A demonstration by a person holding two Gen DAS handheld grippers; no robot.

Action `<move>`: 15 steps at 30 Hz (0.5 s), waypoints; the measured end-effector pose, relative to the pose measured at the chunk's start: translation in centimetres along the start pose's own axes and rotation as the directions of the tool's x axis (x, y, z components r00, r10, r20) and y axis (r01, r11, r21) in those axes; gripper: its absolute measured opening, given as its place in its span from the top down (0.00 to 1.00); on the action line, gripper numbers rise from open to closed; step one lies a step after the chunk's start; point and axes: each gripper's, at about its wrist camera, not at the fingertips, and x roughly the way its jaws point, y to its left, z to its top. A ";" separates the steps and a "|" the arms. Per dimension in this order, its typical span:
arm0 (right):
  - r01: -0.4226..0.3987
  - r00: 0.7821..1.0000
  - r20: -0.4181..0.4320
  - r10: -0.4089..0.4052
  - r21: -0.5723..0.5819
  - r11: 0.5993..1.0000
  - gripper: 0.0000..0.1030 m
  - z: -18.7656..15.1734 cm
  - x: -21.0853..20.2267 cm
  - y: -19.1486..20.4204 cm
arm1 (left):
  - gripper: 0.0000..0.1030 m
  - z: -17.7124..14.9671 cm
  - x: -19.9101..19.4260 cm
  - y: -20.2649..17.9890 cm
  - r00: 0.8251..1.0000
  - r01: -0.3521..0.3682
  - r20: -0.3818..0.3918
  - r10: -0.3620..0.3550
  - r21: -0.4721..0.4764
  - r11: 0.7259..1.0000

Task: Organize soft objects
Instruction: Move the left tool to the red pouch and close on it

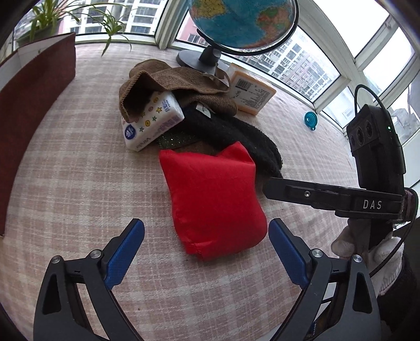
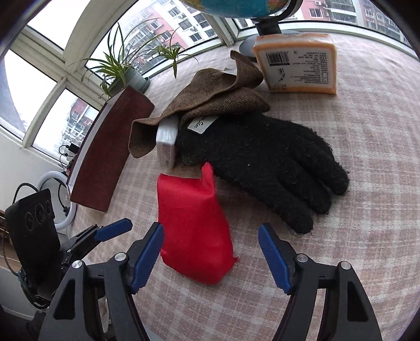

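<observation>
red pouch (image 2: 194,230): lying lengthwise, straight ahead of my right jaws (image 2: 210,257)
nearer: right
left jaws (image 1: 206,251): standing apart, empty
right jaws: standing apart, empty

Home bay window: globe (image 1: 244,23), potted plant (image 2: 123,68).

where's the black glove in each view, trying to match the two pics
Left wrist view: the black glove lies just above centre, behind the red bag, its cuff tucked under the brown towel.
Right wrist view: the glove lies right of centre, fingers pointing to the lower right, with the red bag to its lower left.
Shared landmark: the orange pack with a barcode, beyond the towel in both.
</observation>
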 end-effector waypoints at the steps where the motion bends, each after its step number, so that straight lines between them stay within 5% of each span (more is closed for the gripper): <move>1: -0.005 1.000 -0.008 0.005 0.000 1.000 0.34 0.1 0.3 0.0 | 0.08 0.0 0.2 -0.1 1.000 0.003 -0.006 -0.003 0.003 1.000; 15: -0.078 0.987 -0.138 0.082 0.036 0.996 0.50 0.9 3.9 -0.5 | 0.27 -0.2 3.5 -0.2 0.994 0.041 -0.102 -0.043 -0.023 0.999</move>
